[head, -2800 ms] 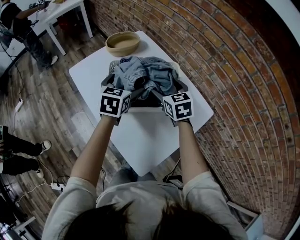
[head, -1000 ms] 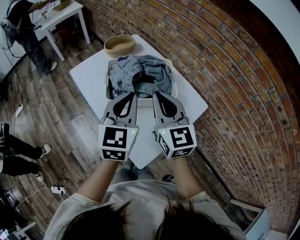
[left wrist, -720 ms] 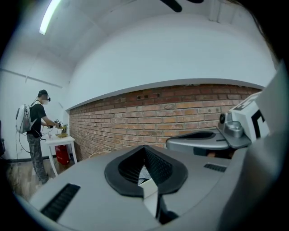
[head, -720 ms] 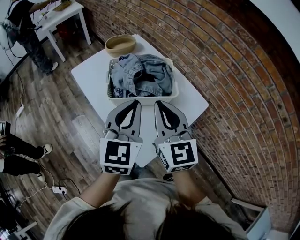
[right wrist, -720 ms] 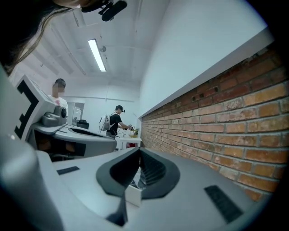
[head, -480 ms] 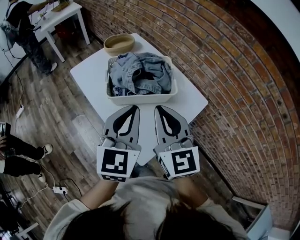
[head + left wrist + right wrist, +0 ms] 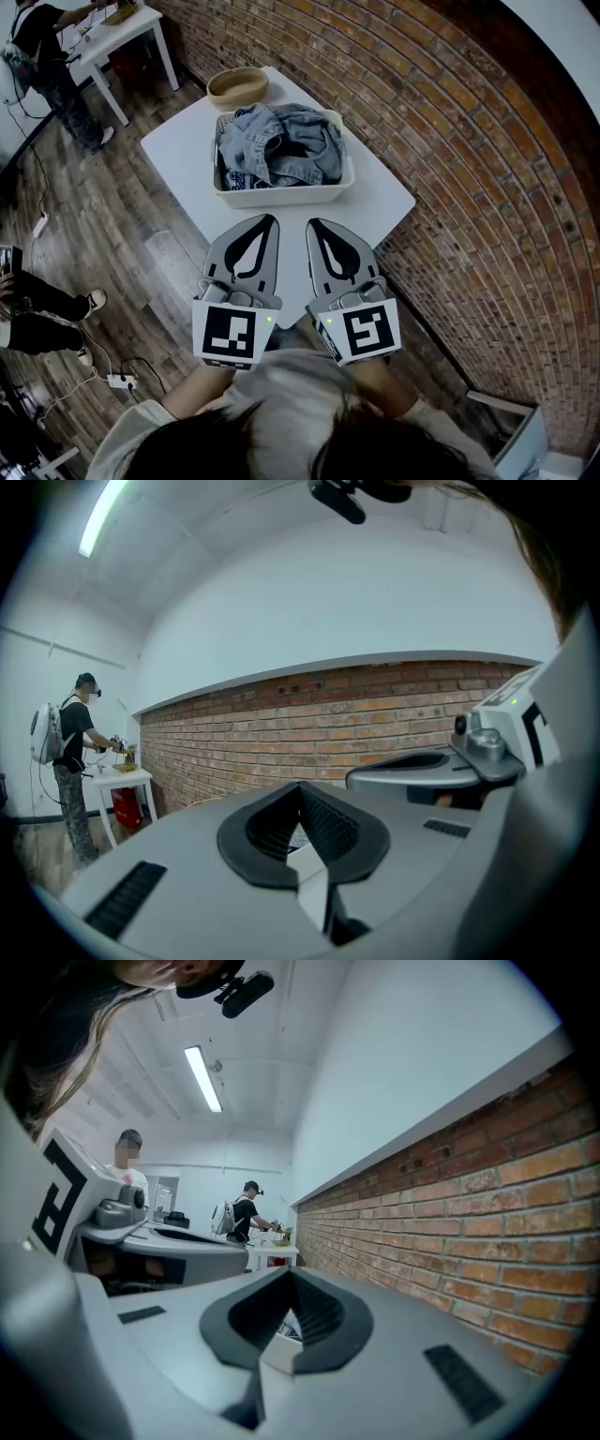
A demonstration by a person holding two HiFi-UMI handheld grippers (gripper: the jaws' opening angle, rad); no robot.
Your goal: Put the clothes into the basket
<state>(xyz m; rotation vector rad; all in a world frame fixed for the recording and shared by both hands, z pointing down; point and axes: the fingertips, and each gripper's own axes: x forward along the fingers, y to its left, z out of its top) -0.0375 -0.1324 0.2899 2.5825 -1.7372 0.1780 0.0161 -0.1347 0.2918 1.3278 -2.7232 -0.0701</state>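
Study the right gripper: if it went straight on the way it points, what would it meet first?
Probably the near wall of the white basket, just beyond the right gripper and its shut tips. Height is hard to judge; it might pass higher and brush the denim clothes heaped inside.

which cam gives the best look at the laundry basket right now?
Head view: the whole white basket shows from above on the table, with denim clothes heaped inside. Both gripper views look level over their shut jaws; only a white sliver shows between them, too little to identify.
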